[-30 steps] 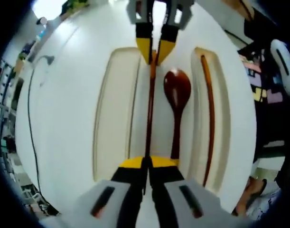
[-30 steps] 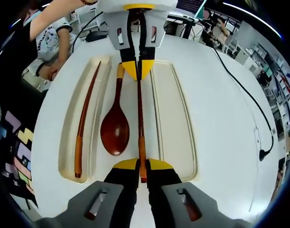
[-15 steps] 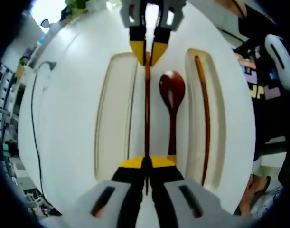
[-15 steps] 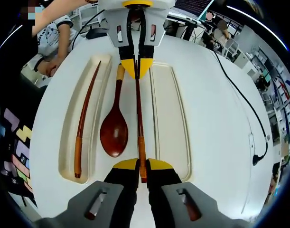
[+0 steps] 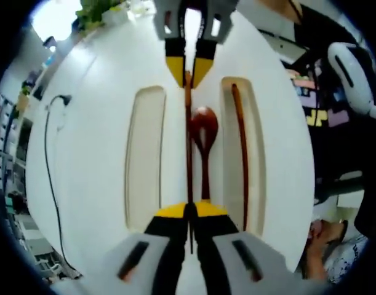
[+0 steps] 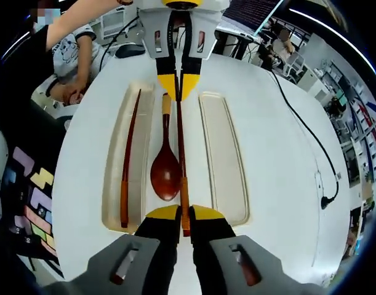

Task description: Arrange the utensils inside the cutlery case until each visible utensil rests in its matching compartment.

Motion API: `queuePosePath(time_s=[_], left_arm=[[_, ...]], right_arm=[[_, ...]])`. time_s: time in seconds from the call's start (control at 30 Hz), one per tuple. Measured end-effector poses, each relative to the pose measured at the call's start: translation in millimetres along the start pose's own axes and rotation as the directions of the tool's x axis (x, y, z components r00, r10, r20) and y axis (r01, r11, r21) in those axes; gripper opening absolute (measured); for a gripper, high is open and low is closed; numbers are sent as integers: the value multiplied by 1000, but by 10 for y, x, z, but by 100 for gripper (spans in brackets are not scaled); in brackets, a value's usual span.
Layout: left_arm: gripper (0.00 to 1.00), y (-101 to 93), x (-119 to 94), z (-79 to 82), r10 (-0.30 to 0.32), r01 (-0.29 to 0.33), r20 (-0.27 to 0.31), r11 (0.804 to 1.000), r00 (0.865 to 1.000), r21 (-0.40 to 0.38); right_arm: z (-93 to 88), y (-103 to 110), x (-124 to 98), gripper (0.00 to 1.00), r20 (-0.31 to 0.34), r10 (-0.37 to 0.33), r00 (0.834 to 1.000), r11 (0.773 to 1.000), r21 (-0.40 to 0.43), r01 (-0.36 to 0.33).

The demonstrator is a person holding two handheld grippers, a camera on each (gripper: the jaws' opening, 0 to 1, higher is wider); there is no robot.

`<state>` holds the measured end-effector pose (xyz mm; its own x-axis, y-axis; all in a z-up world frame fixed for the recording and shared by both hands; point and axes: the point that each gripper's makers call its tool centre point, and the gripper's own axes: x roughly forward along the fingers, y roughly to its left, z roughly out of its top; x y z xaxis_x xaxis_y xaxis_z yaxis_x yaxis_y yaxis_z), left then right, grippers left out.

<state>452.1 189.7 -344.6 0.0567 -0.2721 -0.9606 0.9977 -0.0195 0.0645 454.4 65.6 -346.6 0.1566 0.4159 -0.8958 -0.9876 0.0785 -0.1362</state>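
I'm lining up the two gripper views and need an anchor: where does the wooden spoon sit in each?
Left gripper view: the wooden spoon lies just right of centre, bowl toward the top, right of the held chopstick.
Right gripper view: the wooden spoon lies just left of centre, bowl toward the bottom, left of the held chopstick.
Shared landmark: the second chopstick, lying in a compartment of the cutlery case.
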Motion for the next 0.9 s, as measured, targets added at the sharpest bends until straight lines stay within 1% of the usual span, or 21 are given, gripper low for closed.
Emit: queuePosePath(time_s=[0.07, 0.13, 0.2, 0.3, 0.4, 0.47, 0.5, 0.7, 0.83, 0.9], left_arm=[[2, -61, -16, 13, -13, 13, -1, 1000, 1000, 8], [2, -100, -28, 17, -19, 19, -5, 1000, 1000, 13], [2, -147, -48, 17, -28, 28, -7, 999, 1000, 24], [2, -218, -60, 18, -52, 52, 7, 998, 999, 27], [2, -260, -71, 5, -58, 58, 9, 998, 998, 28], [2, -303, -85, -6, -64, 64, 11, 998, 998, 29], [2, -327, -90, -14, -62, 62, 10, 997, 998, 35], [2, -391, -123, -42, -63, 63, 28, 998, 998, 13], [2, -459, -78, -45, -75, 75, 35, 997, 997, 15], [2, -490, -62, -44, -86, 86, 36, 996, 996, 19]], right_arm=[[4, 45, -25, 4, -1, 5, 1000, 1000, 2, -5], [10, 108, -43, 4, -2, 12, 1000, 1000, 24, -12], [10, 178, -52, 4, -4, 16, 1000, 1000, 18, -15], [10, 246, -64, 4, -6, 17, 1000, 1000, 6, -17], [32, 292, -87, 4, 2, 15, 1000, 1000, 9, -15], [55, 311, -102, 4, 6, 1, 1000, 999, 39, -1], [62, 332, -104, 4, 9, 6, 1000, 999, 38, -6], [88, 456, -80, 4, 14, 22, 1000, 999, 26, -22], [73, 498, -65, 4, 7, 29, 1000, 999, 22, -29], [50, 544, -25, 4, -2, 44, 999, 999, 27, -43]])
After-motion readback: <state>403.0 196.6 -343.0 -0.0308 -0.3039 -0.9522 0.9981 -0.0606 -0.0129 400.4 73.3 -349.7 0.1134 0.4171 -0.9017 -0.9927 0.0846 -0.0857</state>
